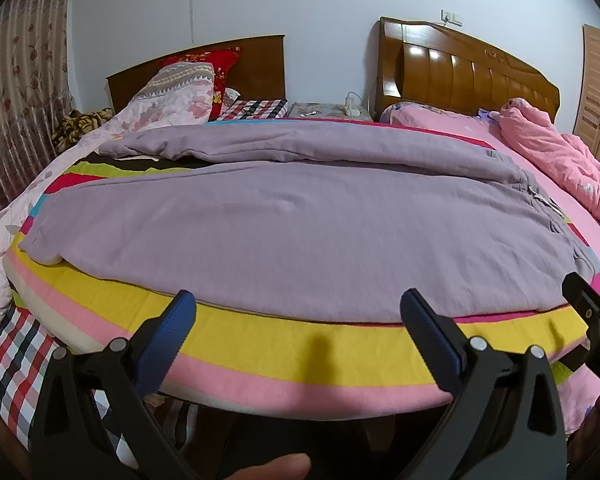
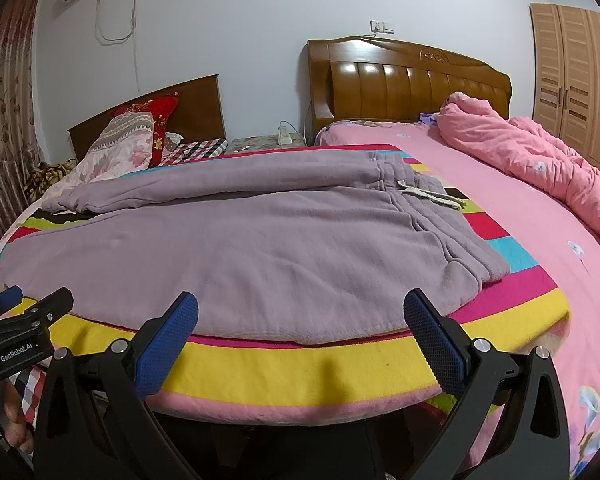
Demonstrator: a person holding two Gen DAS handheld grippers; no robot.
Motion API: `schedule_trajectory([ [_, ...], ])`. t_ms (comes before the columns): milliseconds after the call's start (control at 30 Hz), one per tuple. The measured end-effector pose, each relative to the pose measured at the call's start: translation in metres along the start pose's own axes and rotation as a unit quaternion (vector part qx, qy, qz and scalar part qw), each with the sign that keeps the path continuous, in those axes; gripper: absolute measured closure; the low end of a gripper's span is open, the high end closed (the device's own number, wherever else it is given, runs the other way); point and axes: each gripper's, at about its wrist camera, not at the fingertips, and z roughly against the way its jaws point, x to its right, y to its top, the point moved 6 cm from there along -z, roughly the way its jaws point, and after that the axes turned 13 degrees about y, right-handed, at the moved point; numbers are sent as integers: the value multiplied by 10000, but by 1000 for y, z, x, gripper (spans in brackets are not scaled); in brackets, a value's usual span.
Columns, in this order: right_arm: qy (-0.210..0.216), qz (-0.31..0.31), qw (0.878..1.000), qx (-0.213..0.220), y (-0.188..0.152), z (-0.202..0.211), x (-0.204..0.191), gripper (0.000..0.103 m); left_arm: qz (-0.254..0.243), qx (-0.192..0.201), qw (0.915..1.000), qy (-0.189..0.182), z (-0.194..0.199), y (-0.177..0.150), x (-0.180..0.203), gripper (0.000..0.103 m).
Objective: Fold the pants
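Lilac sweatpants [image 1: 284, 216] [image 2: 260, 248] lie spread flat across a striped blanket [image 1: 300, 344] [image 2: 308, 364] on the bed. The waistband with its white drawstring [image 2: 432, 196] is to the right and both legs run to the left, the far leg's cuff [image 2: 60, 204] at the left end. My left gripper [image 1: 300, 316] is open just short of the pants' near edge, with nothing between its blue pads [image 1: 168, 340]. My right gripper [image 2: 300, 316] is open too, over the blanket's yellow stripe, and shows at the right edge of the left wrist view [image 1: 592, 300].
A pink duvet [image 2: 540, 164] is heaped on the pink sheet at the right. Floral and red pillows [image 2: 132, 136] lie at the back left before a wooden headboard [image 2: 412, 76]. Between the beds a nightstand [image 2: 260, 142] holds a power strip. A wardrobe [image 2: 572, 80] stands far right.
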Motion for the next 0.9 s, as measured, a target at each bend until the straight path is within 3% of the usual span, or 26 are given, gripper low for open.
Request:
schedule_trajectory([
  [200,-15,-12,10000,37,1,-2,3,4,-63,-49,9999,-78,-1,-1,3,1],
  [433,207,194,9987,421,14,-4,6,4,-259,-29,9997,-12,-10,4,8,1],
  [567,677,328,9952,631,38,-14,3,4,-494,182,9984,216,-14,14,12,1],
  [667,763,394,9940,685,69,-22,8,4,-640,219,9973,290,-24,32,14,1],
  [733,704,345,9958,469,86,-37,20,4,-728,87,9968,309,-39,52,15,1],
  [800,576,413,9965,439,112,-50,31,4,-691,-270,9972,-102,-58,74,17,1],
  [900,600,499,9968,-172,152,-98,59,4,-604,-792,9928,-667,-88,102,21,1],
])
